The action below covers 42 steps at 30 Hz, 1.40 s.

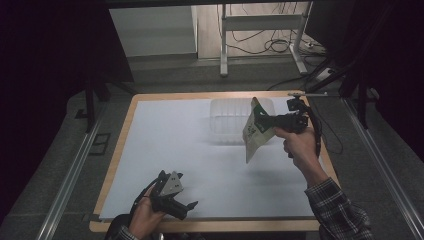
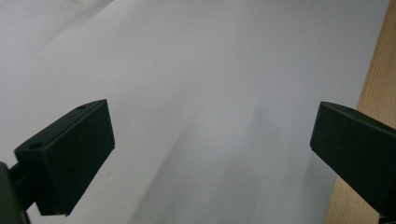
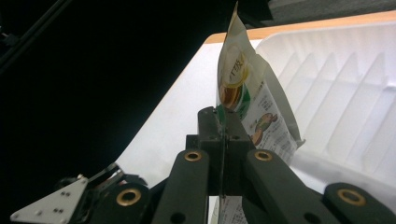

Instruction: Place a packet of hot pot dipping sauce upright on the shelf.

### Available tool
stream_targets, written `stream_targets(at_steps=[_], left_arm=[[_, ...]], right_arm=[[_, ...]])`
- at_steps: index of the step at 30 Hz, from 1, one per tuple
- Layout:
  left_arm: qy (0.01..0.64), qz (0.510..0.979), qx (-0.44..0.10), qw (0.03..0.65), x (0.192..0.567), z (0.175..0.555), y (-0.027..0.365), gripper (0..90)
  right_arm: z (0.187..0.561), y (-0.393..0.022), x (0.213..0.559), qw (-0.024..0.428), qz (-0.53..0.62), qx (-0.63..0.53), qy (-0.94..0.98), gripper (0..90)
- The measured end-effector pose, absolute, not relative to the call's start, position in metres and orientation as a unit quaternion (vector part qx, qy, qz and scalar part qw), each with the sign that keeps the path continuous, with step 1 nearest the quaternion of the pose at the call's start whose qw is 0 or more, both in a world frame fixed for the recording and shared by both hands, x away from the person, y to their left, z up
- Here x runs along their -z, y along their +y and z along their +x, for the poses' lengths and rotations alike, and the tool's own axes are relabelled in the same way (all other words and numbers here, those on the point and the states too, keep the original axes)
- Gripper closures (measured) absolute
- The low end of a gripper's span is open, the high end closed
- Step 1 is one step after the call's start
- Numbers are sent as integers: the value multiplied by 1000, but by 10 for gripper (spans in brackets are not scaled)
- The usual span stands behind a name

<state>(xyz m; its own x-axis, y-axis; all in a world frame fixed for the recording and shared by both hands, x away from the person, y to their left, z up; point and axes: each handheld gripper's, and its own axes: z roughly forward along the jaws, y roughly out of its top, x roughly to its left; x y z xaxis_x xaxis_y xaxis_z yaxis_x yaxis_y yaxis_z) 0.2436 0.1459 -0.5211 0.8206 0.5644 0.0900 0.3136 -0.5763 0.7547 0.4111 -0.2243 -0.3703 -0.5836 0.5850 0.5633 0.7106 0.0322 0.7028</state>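
The snack pouch hangs in the air just in front of the clear plastic bin, pinched at its edge by my right claw, whose jaws are clamped tight on it. That thin grip worries me: the pouch could swing or slide free, or catch the bin's rim and land on the white sheet instead. My left claw rests near the table's front edge, jaws wide apart, holding nothing. The pouch's print is too blurred to read, and the bin's inside is hard to make out.
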Motion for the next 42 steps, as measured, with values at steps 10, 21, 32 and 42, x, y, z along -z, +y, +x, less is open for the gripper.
stream_targets(at_steps=[10,21,32,42], left_arm=[[253,871,-163,388,521,244,147,0],[252,871,-163,388,520,244,147,0],[252,871,-163,389,521,244,147,0],[251,872,-163,387,521,243,146,0]], right_arm=[[432,-222,368,41,-463,525,-713,891],[456,-217,373,36,-478,527,-702,890],[477,-210,373,20,-489,533,-690,891],[495,-206,372,9,-499,533,-683,891]])
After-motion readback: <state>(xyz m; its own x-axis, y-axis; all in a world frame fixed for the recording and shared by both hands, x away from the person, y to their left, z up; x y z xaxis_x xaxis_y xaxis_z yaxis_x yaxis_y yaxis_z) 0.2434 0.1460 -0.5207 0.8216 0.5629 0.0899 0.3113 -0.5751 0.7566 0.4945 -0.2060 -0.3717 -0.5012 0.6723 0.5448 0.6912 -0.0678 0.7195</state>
